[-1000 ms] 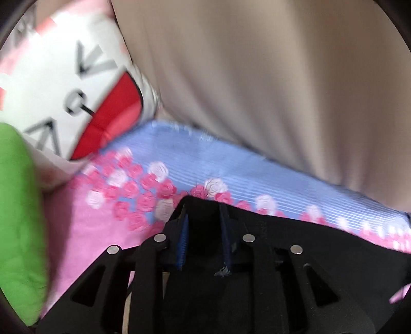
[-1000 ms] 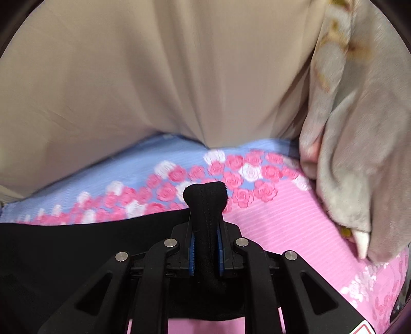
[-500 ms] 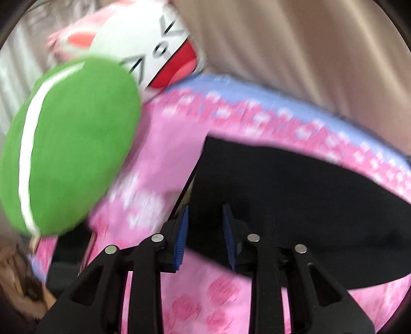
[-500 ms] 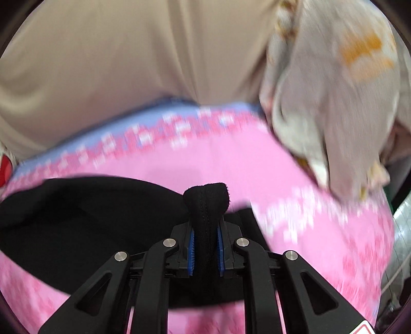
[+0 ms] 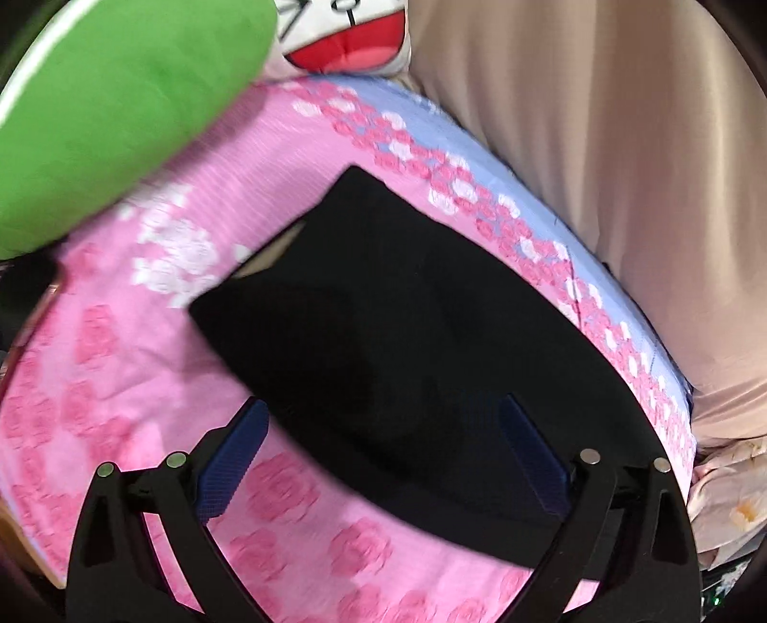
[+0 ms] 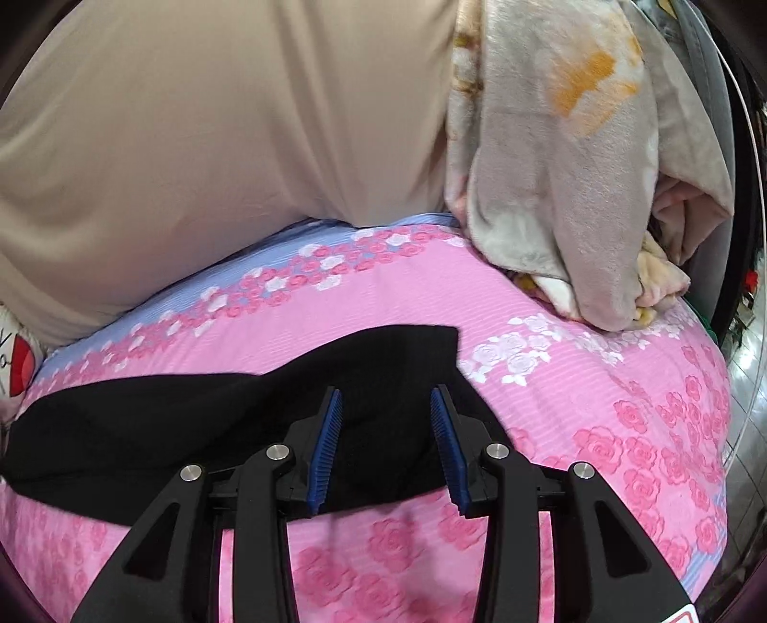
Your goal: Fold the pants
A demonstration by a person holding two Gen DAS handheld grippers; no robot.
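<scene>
The black pants point(image 5: 407, 335) lie folded flat on the pink rose-print bed sheet point(image 5: 120, 383). In the right wrist view the pants point(image 6: 191, 421) stretch from the left edge to the middle. My left gripper point(image 5: 383, 412) is wide open and empty, raised above the pants' near edge. My right gripper point(image 6: 386, 407) is open and empty, its blue pads point(image 6: 328, 441) apart, just above the right end of the pants.
A green cushion point(image 5: 110, 96) and a white cartoon pillow point(image 5: 345, 38) sit at the bed's left end. A beige curtain point(image 6: 215, 120) hangs along the far side. A grey blanket pile point(image 6: 575, 158) sits at the right end.
Both grippers have pulled back and up from the pants. The right gripper let go of the black fabric and opened. The left gripper opened wider.
</scene>
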